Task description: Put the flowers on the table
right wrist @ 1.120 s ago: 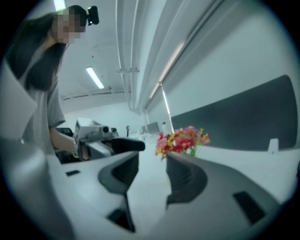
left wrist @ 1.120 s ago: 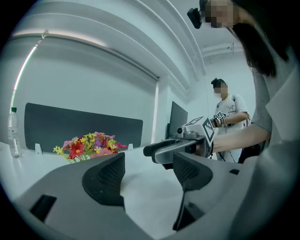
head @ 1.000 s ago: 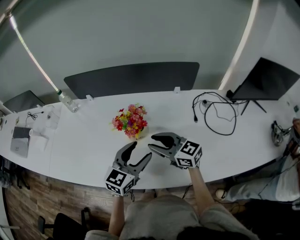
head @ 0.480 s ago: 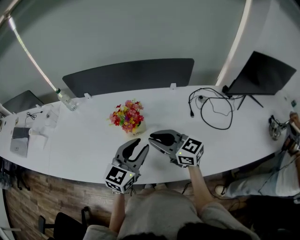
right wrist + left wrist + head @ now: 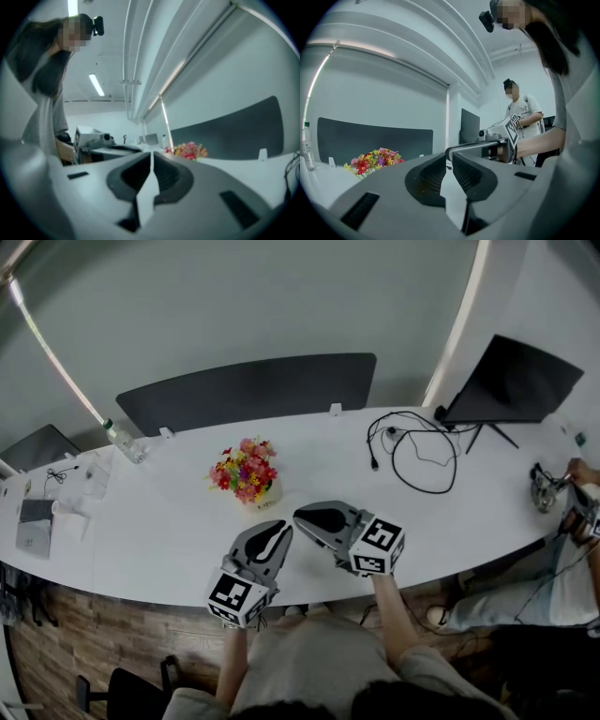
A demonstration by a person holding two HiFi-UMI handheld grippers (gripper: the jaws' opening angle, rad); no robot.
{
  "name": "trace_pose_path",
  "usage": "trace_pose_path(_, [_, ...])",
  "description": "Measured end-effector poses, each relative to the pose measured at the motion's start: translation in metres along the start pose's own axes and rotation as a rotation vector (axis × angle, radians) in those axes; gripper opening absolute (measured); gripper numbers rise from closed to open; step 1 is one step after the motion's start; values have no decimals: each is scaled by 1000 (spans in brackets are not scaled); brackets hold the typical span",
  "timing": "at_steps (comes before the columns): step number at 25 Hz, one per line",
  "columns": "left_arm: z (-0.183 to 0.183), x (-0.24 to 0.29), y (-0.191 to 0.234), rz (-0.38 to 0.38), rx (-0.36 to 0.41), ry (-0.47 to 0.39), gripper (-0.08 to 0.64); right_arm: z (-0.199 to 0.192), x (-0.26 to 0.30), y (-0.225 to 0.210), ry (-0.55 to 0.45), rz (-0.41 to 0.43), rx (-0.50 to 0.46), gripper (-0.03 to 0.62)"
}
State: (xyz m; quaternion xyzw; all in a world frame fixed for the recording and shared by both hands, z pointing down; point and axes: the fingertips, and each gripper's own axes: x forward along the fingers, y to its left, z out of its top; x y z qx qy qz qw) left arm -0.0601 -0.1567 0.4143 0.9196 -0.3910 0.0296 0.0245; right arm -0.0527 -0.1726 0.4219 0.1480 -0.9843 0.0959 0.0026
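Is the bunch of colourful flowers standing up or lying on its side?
Standing up. The bunch of colourful flowers sits upright on the long white table, with the blooms above its pale base.

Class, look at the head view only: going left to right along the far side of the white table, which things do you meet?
water bottle → flowers → black cable → black screen

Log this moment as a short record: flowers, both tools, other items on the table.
flowers: multicoloured bouquet in a small pale pot, standing on the long white table, beyond both tools
left tool: shut, jaws just closed, nothing between them
right tool: shut, jaws just closed, nothing between them
other items: looped black cable, clear plastic bottle
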Motion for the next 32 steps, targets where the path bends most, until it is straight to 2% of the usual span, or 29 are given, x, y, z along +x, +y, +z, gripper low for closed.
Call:
trace_pose_path(13, [9,9,-14,-40,27,-10,37,17,-7,5,-38,-2,-55,25])
trace_pose_path(32, [10,10,-19,-59,37,0,36,12,-12,2,-36,-14,-53,25])
